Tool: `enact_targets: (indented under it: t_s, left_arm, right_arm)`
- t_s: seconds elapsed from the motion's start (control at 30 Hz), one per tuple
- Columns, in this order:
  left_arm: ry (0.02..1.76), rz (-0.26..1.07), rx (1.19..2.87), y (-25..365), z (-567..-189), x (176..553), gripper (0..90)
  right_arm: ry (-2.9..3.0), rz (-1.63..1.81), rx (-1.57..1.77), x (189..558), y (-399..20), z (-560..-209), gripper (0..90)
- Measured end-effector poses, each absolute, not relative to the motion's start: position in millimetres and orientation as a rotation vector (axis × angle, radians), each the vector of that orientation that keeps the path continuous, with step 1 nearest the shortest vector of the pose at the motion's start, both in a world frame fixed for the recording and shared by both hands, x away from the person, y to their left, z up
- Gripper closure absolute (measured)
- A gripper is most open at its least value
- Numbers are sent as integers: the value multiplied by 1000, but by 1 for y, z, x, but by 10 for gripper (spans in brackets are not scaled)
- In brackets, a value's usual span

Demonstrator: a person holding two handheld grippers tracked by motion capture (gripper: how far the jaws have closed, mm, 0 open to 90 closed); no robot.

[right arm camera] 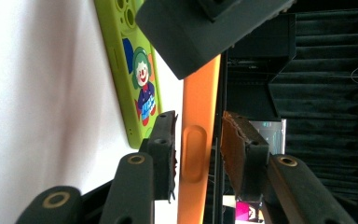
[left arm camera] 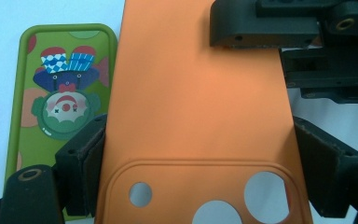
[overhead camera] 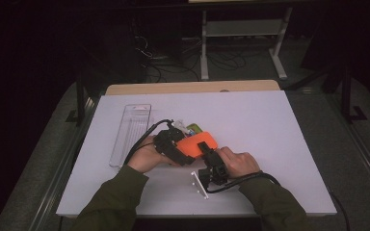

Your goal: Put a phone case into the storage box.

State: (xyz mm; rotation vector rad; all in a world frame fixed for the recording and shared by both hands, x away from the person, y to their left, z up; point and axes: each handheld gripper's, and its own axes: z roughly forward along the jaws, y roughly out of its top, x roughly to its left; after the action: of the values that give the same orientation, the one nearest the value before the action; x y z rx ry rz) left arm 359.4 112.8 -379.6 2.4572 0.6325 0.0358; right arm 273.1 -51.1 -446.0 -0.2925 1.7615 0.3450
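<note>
Near the table's (overhead camera: 270,120) front edge, the right hand-held gripper (overhead camera: 211,161) straddles the orange phone case's (overhead camera: 197,143) edge, jaws not quite pressing. The left hand-held gripper (overhead camera: 173,144) clamps the case across its width. Beyond lies a green clown-printed case (left arm camera: 60,102).

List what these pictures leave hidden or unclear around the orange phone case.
- High view: the green clown case is mostly hidden behind the orange case and left gripper.
- Left gripper view: the orange case's camera end is cut off by the bottom edge.
- Right gripper view: the right gripper straddles the case's edge; pad contact is unclear.
</note>
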Motion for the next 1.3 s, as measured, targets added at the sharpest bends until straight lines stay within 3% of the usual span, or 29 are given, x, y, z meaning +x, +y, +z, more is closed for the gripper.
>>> enact_targets:
  t_s: [0.67, 1.13, 1.3]
  left_arm:
    - [641, -1, 2441, 114, -380, 362, 156]
    - [617, -45, 2421, 118, -378, 362, 141]
    - [606, -59, 2410, 117, -377, 359, 77]
  right_arm:
    - [1770, 341, -268, 271, -49, -443, 801]
    - [1733, 368, -269, 269, -51, -440, 815]
    - [1750, 352, -270, 268, -50, -440, 821]
